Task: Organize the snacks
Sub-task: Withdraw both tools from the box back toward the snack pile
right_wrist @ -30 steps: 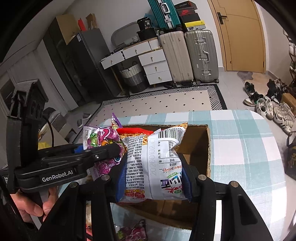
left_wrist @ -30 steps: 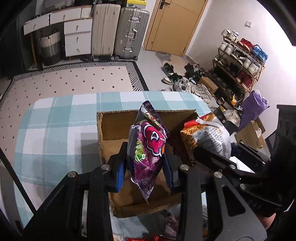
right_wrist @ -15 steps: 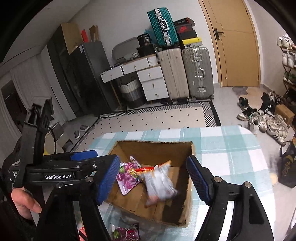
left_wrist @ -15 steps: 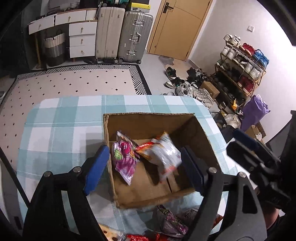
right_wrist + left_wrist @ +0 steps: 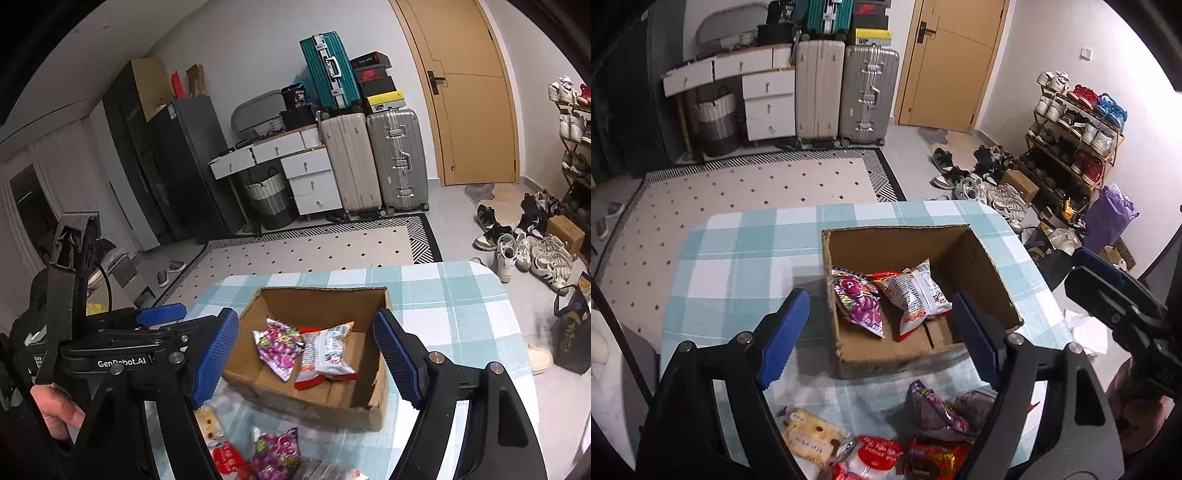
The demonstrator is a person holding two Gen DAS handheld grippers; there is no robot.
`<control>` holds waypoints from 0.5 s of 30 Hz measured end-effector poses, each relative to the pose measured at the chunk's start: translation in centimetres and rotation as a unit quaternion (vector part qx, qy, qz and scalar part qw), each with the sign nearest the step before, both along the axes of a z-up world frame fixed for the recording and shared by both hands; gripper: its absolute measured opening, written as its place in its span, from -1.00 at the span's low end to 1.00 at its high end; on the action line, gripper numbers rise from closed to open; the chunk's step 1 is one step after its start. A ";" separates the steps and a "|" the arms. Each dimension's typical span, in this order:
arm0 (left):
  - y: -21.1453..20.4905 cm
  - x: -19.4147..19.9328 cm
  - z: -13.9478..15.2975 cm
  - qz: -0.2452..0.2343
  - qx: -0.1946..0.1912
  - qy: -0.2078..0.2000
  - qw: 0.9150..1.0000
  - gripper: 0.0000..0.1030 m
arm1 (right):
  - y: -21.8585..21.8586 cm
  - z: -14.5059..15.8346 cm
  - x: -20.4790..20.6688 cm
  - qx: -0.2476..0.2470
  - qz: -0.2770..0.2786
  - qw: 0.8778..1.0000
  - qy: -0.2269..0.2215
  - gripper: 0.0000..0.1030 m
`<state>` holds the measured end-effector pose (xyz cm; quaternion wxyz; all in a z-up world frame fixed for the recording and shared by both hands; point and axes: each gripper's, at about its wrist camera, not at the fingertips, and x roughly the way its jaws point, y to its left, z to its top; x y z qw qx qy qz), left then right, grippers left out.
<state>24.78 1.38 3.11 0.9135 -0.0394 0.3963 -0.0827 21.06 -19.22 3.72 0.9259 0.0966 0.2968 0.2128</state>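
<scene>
Both tools released, nothing between the pads. Left tool (image 5: 879, 332) hangs over the near edge of the cardboard box (image 5: 990, 273); right tool (image 5: 306, 358) sits beside it, jaws wide, also empty. Two packets already lie in the box: purple snack bag (image 5: 858, 304) on the left half, white-and-red snack bag (image 5: 918, 295) leaning against it, touching. Rest of the box floor is bare.

Still to sort, on the checked worktop (image 5: 738, 243) just in front of the box: cracker pack (image 5: 809, 437), red-and-white pack (image 5: 877, 456), another purple bag (image 5: 936, 410), an orange-red pack (image 5: 934, 461) at the frame edge. They overlap, so I judge the next step is another pickup from that pile.

How I'd do it well:
- drop each tool onto a separate packet, left one for the cracker pack, right one for the loose purple bag, so the arms don't cross
- pinch at a sealed edge, not the puffed middle; foil is slippery and crackers crush
- lift clear of the box wall before moving in
- place into the bare right half, not on top of the two already there

Risk: dragging a neighbour packet off the worktop edge when lifting from the overlapped heap.
</scene>
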 end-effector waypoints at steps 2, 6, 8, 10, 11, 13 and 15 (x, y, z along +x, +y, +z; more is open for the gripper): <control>0.0 -1.4 0.9 0.005 0.005 -0.011 1.000 0.54 | 0.1 0.6 -1.0 0.001 0.003 1.000 -0.003 0.50; 0.0 -3.9 2.5 0.010 0.012 -0.030 0.999 0.59 | 0.3 1.5 -3.1 0.005 0.007 1.000 -0.013 0.69; 0.1 -5.2 3.2 0.014 0.014 -0.037 0.999 0.62 | 0.2 2.0 -4.5 0.006 0.007 1.000 -0.020 0.73; 0.1 -6.6 3.8 0.016 0.016 -0.043 0.999 0.64 | 0.3 2.4 -5.6 0.008 0.010 1.000 -0.023 0.76; 0.2 -7.3 4.1 0.016 0.016 -0.045 0.999 0.64 | 0.4 2.6 -6.0 0.009 0.011 1.000 -0.024 0.78; 0.1 -8.4 4.5 0.018 0.016 -0.049 0.998 0.65 | 0.4 3.0 -7.2 0.009 0.011 1.000 -0.028 0.80; 0.3 -9.7 5.0 0.021 0.016 -0.055 0.998 0.66 | 0.4 3.3 -8.1 0.009 0.012 0.999 -0.033 0.84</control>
